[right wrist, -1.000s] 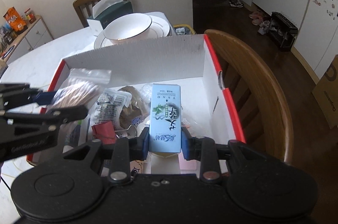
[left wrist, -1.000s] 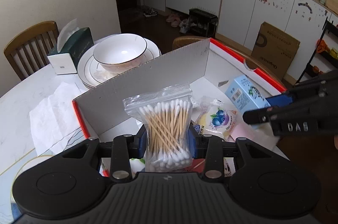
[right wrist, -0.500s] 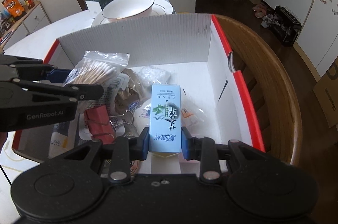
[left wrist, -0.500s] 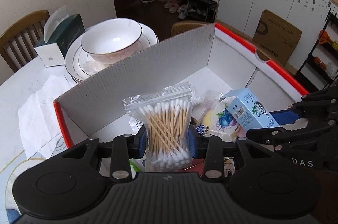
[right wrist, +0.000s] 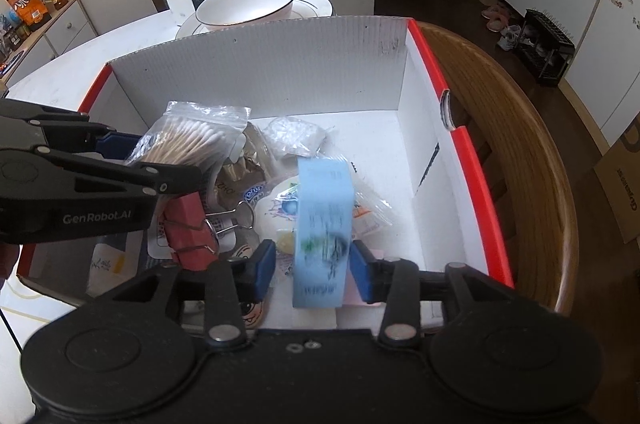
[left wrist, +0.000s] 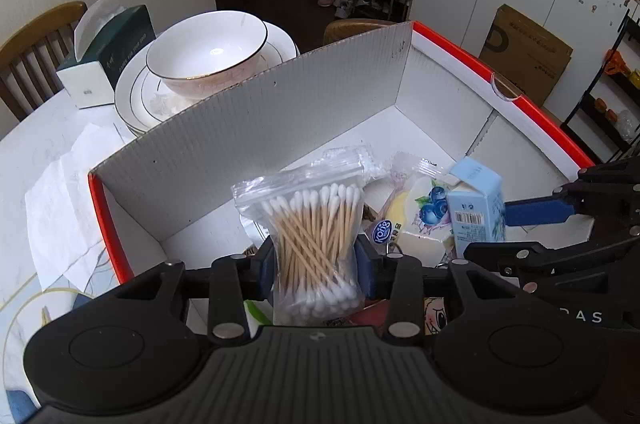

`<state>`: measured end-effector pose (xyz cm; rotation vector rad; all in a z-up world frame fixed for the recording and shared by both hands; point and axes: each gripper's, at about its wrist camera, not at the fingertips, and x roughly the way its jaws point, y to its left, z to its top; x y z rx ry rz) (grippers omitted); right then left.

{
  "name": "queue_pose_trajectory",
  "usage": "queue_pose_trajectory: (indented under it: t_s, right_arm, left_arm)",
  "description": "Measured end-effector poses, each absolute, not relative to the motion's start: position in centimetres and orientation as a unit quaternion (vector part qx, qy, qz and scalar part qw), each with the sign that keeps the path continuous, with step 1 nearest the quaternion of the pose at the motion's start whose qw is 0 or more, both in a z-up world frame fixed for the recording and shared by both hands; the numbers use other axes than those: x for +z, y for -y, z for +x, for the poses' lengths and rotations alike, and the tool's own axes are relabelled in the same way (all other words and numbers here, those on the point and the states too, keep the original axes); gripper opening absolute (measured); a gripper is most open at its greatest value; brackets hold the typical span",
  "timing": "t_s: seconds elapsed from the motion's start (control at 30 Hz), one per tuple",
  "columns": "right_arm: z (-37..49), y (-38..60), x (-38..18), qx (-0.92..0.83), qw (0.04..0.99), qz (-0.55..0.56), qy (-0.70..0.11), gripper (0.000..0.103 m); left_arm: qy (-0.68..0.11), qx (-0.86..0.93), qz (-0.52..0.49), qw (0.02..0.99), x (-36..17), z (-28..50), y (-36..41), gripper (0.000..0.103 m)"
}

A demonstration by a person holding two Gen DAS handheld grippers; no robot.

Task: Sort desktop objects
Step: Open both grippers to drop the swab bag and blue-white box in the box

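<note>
Since a moment ago, our right gripper (right wrist: 312, 264) has let go: its jaws now stand apart around the blurred, dropping blue carton (right wrist: 323, 230) above the box (right wrist: 460, 160). Left gripper (left wrist: 316, 264) clamps the cotton swab bag (left wrist: 310, 244) over the clutter, near a red binder clip (right wrist: 188, 230).

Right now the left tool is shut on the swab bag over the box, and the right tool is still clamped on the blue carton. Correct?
Not quite. The left tool is shut on the swab bag over the box, but the right tool has opened: the right wrist view shows gaps between its pads and the blurred blue carton.
</note>
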<state>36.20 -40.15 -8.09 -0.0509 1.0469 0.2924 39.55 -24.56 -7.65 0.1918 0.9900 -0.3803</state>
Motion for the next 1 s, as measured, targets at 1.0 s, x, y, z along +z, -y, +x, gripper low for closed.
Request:
queue_pose_trajectory:
  t_s: [1.0]
  right_arm:
    - [33.1,40.7,-4.1,0.173,0.890,0.019,-0.422,0.083]
  left_arm:
    - [-0.400,-0.195,0.059,0.894,-3.5,34.1,21.8,0.072]
